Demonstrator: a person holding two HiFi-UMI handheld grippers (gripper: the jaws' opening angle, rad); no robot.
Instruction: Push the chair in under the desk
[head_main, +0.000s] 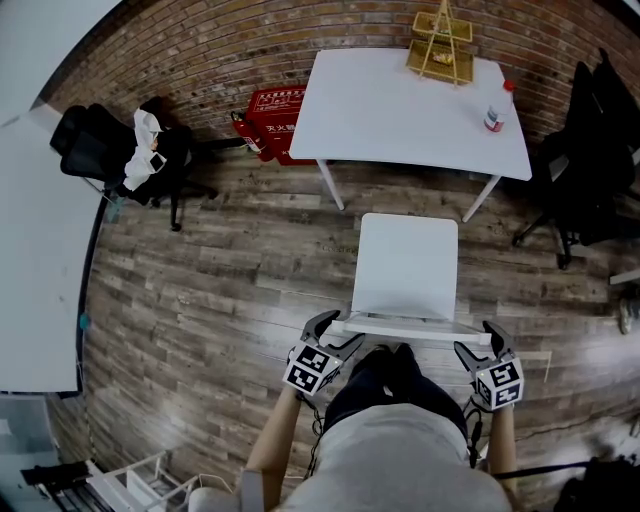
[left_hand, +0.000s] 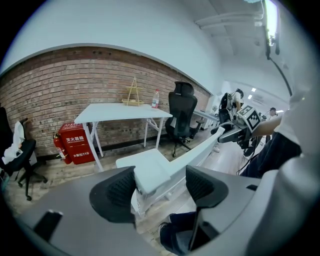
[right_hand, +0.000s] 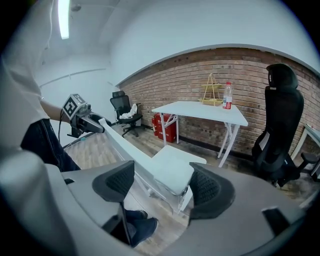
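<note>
A white chair (head_main: 405, 265) stands on the wooden floor in front of the white desk (head_main: 400, 110), with its seat outside the desk. Its backrest rail (head_main: 405, 325) runs across just in front of me. My left gripper (head_main: 335, 328) sits at the rail's left end and my right gripper (head_main: 478, 340) at its right end. In the left gripper view the rail's end (left_hand: 150, 175) lies between the open jaws of the left gripper (left_hand: 160, 187), with a gap on one side. In the right gripper view the other end (right_hand: 170, 172) lies loosely between the open jaws of the right gripper (right_hand: 162, 182).
A wooden rack (head_main: 440, 45) and a bottle (head_main: 495, 108) stand on the desk. A red fire-extinguisher box (head_main: 275, 120) sits by the desk's left leg. Black office chairs stand at the left (head_main: 120, 150) and right (head_main: 585, 150). A long white table (head_main: 35, 250) lines the left side.
</note>
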